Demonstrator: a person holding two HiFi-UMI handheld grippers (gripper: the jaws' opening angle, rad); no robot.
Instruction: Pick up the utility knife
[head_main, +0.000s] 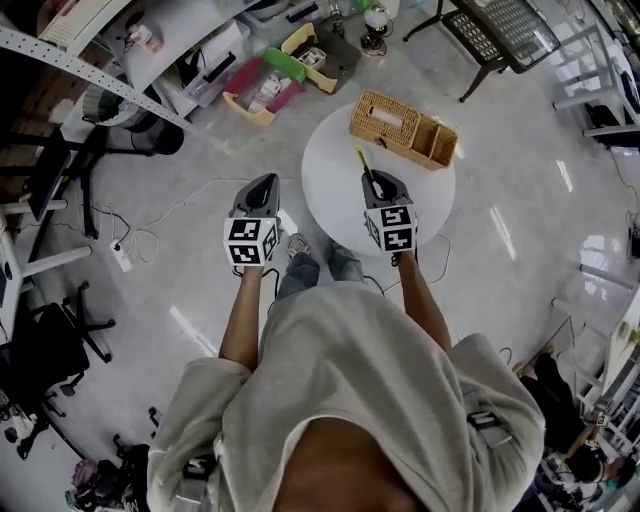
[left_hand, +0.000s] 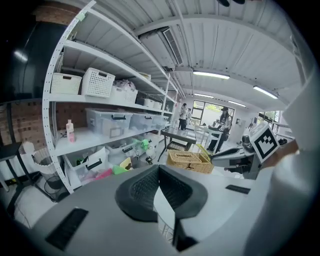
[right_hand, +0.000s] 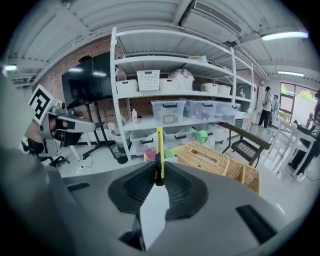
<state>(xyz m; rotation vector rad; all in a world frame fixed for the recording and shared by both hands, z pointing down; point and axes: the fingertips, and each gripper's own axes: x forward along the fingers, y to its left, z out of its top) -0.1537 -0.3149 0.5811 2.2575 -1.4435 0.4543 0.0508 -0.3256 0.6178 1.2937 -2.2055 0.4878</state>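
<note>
Right gripper (right_hand: 159, 176) clamps utility knife (right_hand: 158, 145); left gripper (left_hand: 159, 172) closed.

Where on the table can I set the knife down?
The white table is bare from the wicker basket to its near rim, below the right gripper holding the utility knife. The basket crowds the far edge.

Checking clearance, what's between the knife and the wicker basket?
Only bare table, in the head view. The knife, clamped in the right gripper, stands clear of the basket.

Round white table (head_main: 335, 170), woven wicker basket (head_main: 403, 130) near its far edge.
</note>
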